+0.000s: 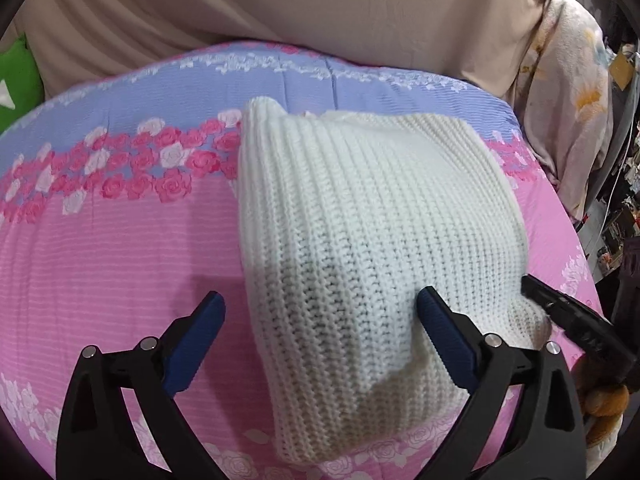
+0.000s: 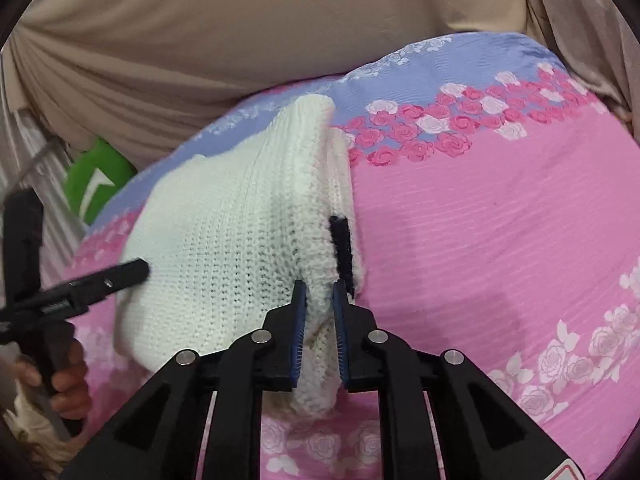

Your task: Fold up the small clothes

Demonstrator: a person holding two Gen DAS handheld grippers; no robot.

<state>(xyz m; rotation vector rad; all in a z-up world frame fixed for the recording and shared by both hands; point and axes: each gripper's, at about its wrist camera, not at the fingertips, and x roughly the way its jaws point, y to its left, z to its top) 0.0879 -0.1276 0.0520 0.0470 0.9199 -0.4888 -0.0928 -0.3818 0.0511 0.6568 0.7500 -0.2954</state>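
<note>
A bed (image 1: 100, 240) fills both views, covered in a pink and lilac sheet printed with roses; beige cloth (image 1: 320, 8) hangs behind it, and a green cushion (image 2: 96, 180) with a white arrow-like mark sits at the far edge. No readable writing shows on it or anywhere else, beyond a scrap of a red-edged label at the bottom of the right wrist view, too cut off to read.

On the sheet lies the white knitted garment (image 1: 360, 208), thick and ribbed, already doubled over into a bulky pad near the middle of the bed. A small black patch (image 2: 340, 244) shows at its layered right edge; I cannot tell what it is.

The right gripper (image 2: 319, 320) has its jaws closed to a narrow gap on that near right edge, the knit bunched between the blue pads, probably to carry the edge over or hold the layers together.

The left gripper (image 1: 320, 316) has its jaws spread wide, holding nothing. One blue pad is over bare sheet and the other lies against the top of the knit, so the near left edge sits between them, probably ready to press down or take a fresh hold. A hand (image 2: 68, 380) grips its handle at the left of the right wrist view.
</note>
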